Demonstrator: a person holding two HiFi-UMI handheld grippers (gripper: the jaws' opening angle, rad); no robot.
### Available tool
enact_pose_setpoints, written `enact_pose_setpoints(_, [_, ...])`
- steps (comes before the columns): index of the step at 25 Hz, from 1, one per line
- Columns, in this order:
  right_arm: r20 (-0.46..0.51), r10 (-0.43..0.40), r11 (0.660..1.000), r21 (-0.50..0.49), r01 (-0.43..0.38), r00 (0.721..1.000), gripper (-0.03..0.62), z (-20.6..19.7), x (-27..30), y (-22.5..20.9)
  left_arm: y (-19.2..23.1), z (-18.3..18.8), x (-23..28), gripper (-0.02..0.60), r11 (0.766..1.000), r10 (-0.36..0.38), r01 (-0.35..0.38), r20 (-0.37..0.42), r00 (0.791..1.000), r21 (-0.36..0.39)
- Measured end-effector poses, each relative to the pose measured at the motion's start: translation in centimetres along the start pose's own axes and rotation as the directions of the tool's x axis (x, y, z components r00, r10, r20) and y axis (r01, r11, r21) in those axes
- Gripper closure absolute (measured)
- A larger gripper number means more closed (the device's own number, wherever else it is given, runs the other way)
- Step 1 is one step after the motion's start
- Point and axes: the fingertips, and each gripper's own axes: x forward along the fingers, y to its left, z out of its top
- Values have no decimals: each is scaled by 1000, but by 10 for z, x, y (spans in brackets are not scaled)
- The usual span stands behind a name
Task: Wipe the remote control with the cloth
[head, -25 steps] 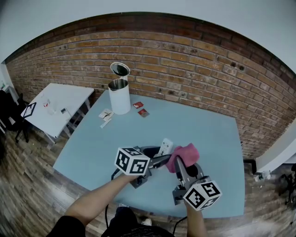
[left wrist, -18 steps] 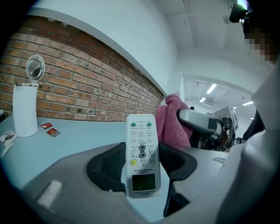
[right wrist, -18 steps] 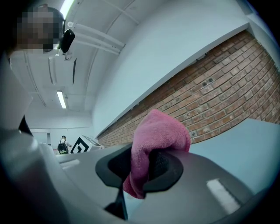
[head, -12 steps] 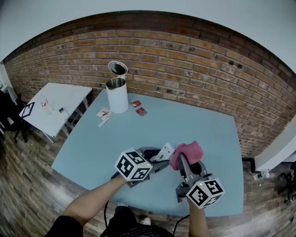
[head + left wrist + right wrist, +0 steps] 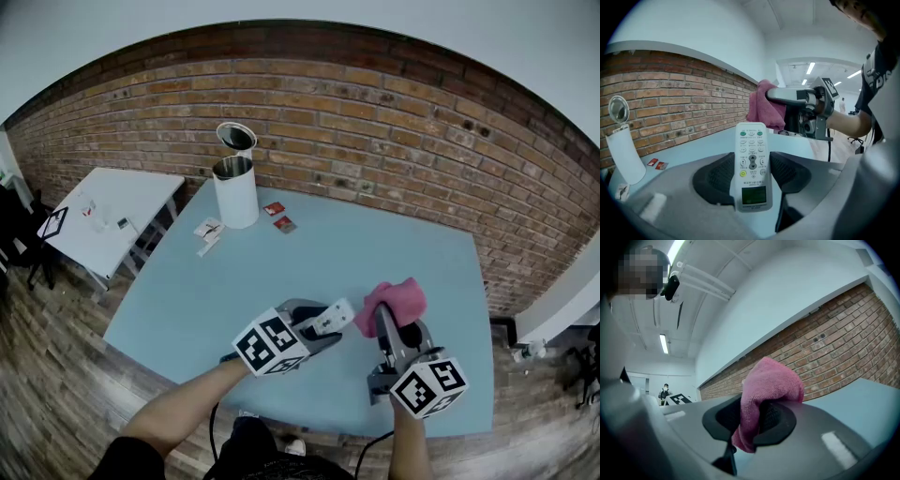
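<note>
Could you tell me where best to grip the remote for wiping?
Grip the remote by its long edges at the display end, coming from that end, as the left tool does; slim and flat, it keeps its buttons exposed to the cloth.

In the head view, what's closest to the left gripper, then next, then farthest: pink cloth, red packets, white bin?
1. Pink cloth, right beside the left gripper, held by the right gripper.
2. Red packets, farther back.
3. White bin, back left, past the packets.
</note>
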Motion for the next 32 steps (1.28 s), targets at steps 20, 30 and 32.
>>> enact_pose_setpoints(20, [-20, 106, 993, -41, -107, 994, 531, 3, 3, 10, -42, -8, 0, 339, 921, -64, 100, -107, 992, 377])
enact_pose_setpoints(30, [-107, 309, 950, -18, -313, 945, 531, 2, 12, 21, -70, 4, -10, 337, 898, -188, 208, -91, 978, 388])
enact_pose_setpoints(32, [-120, 345, 938, 5, -347, 931, 531, -3, 13, 24, -73, 4, -12, 337, 893, -201, 221, -92, 975, 392])
